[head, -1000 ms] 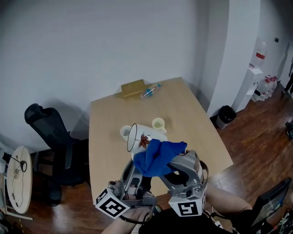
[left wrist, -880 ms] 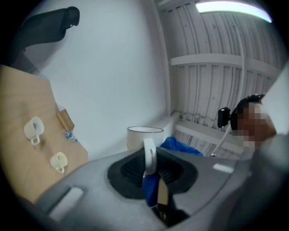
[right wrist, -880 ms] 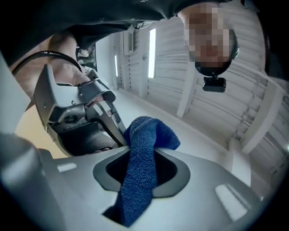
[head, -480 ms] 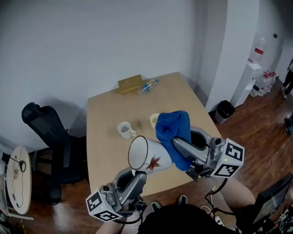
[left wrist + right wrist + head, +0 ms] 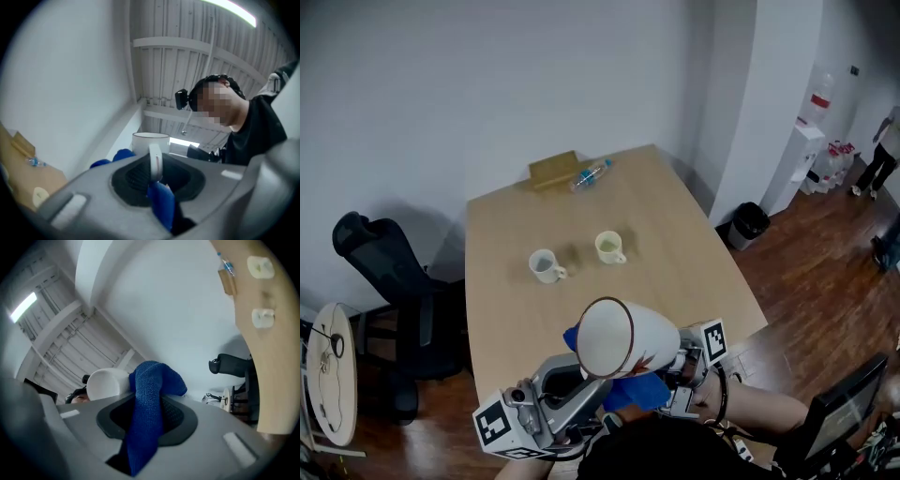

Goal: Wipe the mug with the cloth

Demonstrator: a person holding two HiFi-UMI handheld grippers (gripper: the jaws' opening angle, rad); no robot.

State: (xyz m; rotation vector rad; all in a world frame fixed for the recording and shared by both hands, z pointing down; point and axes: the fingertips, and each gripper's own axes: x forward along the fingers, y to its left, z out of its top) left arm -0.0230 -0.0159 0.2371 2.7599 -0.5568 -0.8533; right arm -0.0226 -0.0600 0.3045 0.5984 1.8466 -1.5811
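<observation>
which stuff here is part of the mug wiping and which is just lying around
In use: mug, handle in left gripper; blue cloth in right gripper.
Lying about: white cup, yellowish cup, bottle, cardboard box.

a wooden table is being shown w/ a small white cup & a pale yellow cup being kept apart near its middle. at the far edge, a clear bottle is being rested just beside a flat cardboard box. a black office chair is being parked on the table's left; a black bin is being kept by the wall, right.
</observation>
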